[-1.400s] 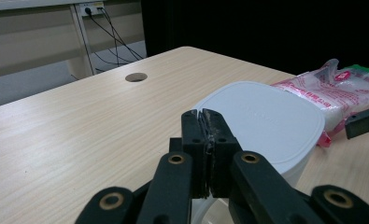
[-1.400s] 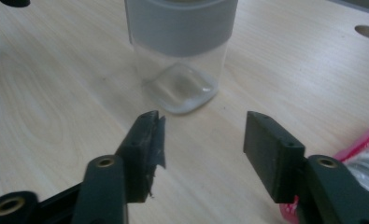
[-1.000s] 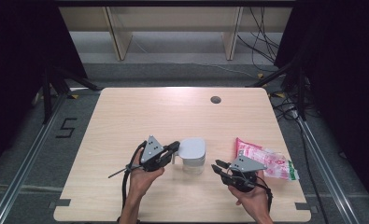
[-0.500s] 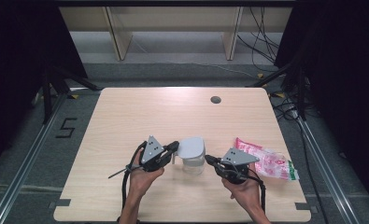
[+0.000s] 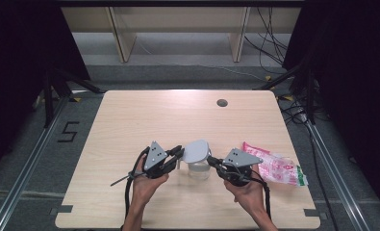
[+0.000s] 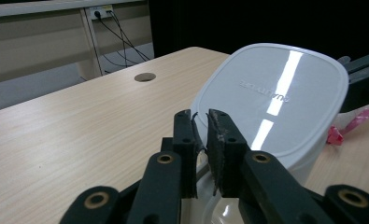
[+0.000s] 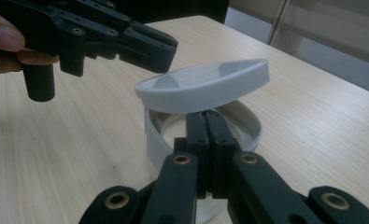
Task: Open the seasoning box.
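Pinching the white lid [image 7: 205, 86] closed, right hand-held gripper [image 7: 205, 122], left hand-held gripper [image 6: 200, 122] narrowly parted, having just been opening.

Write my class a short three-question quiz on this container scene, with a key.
1. True or false: the lid sits flat and sealed on the clear container.
2. In the high view, what lies to the right of the container? A: pink packet. B: spoon. C: mug.
3. Fill in: the jaws of the right tongs are ___ (open or shut).

Key: 1 false, the lid is raised and tilted. 2 A. 3 shut.
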Motion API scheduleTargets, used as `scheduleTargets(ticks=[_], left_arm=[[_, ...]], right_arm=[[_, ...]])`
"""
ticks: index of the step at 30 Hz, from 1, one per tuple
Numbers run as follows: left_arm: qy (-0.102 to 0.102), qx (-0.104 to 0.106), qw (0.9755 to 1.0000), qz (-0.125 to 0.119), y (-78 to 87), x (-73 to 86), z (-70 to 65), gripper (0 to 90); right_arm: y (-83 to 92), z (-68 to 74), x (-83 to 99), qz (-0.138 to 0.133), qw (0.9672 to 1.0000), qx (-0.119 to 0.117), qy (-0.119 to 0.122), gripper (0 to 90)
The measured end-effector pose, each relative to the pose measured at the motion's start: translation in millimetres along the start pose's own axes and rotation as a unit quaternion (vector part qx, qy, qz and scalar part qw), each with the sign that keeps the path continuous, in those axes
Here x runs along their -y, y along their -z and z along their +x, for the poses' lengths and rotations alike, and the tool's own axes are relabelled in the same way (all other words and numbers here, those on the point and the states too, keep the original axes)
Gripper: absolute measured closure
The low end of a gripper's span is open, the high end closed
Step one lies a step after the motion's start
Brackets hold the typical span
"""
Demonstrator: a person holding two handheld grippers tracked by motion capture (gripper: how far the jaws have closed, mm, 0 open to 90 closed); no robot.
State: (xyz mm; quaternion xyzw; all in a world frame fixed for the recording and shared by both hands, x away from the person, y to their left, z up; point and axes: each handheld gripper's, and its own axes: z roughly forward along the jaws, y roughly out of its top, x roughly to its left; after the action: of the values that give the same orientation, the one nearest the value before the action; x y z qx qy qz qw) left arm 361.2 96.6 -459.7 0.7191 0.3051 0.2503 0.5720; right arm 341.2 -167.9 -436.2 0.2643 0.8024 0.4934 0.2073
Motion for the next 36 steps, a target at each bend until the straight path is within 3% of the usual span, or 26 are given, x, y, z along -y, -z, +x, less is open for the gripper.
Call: scheduleTargets(ticks=[3,4,7,8,9,13,14,16,23,25,27,28,29,30,31,32,33,36], left_arm=[[-0.007,-0.004,1.0,-0.002,7.0,1.6,1.1,69.0],[0.0,-0.007,1.0,-0.004,9.9,2.7,0.1,66.5],[-0.007,-0.012,0.9999,0.002,17.8,6.2,-1.1,60.6],[-0.015,-0.015,0.9997,0.008,20.9,7.1,-1.5,57.7],[-0.005,-0.012,0.9999,0.006,22.3,9.5,-3.4,54.7],[-0.004,-0.013,0.9996,0.023,29.3,16.2,-8.2,46.8],[0.0,-0.013,0.9996,0.024,30.4,18.1,-9.6,44.9],[-0.005,-0.006,0.9997,0.021,30.9,21.8,-10.6,43.2],[0.018,-0.011,0.9993,0.03,35.2,32.7,-16.4,38.5],[0.007,-0.011,0.9994,0.033,36.2,34.7,-15.7,37.3],[0.008,-0.011,0.9992,0.038,37.1,36.1,-16.3,36.0],[0.005,-0.01,0.9992,0.037,37.1,36.6,-16.6,35.7],[0.018,-0.009,0.9991,0.037,37.1,37.8,-19.1,35.2],[0.022,-0.01,0.999,0.037,36.7,38.8,-20.4,34.5],[0.014,-0.014,0.9988,0.045,37.7,39.1,-20.5,33.7],[0.014,-0.012,0.9987,0.047,37.5,40.2,-21.2,33.0],[0.016,-0.007,0.9989,0.043,36.7,41.8,-21.9,32.2],[0.031,-0.017,0.9984,0.043,37.8,45.2,-24.1,31.6]], right_arm=[[-3.0,-0.2,-2.1,-0.005,0.9999,0.002,0.013,90.0],[-3.3,0.8,-2.8,-0.006,0.9999,0.005,0.008,90.0],[-4.0,3.8,-5.4,0.0,1.0,0.0,0.002,90.0],[-5.2,2.0,-6.4,-0.003,0.9998,-0.001,0.018,90.0],[-5.4,2.8,-7.1,-0.002,0.9999,0.0,0.01,90.0],[-7.3,4.5,-9.2,-0.009,0.9999,0.001,0.01,90.0],[-7.3,3.3,-10.2,-0.002,0.9998,-0.007,0.02,90.0],[-8.8,5.4,-10.8,-0.008,0.9998,-0.001,0.016,90.0],[-12.6,8.6,-15.1,-0.007,0.9997,-0.011,0.021,90.0],[-13.1,9.4,-16.2,-0.007,0.9997,-0.011,0.019,90.0],[-14.3,11.7,-16.8,-0.009,0.9999,-0.007,0.012,90.0],[-14.5,9.2,-17.7,-0.006,0.9995,-0.012,0.028,90.0],[-15.6,9.5,-18.0,-0.011,0.9993,-0.01,0.034,90.0],[-15.7,12.0,-18.0,-0.011,0.9997,-0.008,0.018,90.0],[-16.6,10.6,-19.1,-0.012,0.9994,-0.011,0.03,90.0],[-16.7,12.9,-19.2,-0.01,0.9998,-0.008,0.014,90.0],[-18.4,11.8,-20.0,-0.014,0.9995,-0.01,0.026,90.0],[-20.1,13.1,-23.5,-0.01,0.9993,-0.014,0.032,90.0]])
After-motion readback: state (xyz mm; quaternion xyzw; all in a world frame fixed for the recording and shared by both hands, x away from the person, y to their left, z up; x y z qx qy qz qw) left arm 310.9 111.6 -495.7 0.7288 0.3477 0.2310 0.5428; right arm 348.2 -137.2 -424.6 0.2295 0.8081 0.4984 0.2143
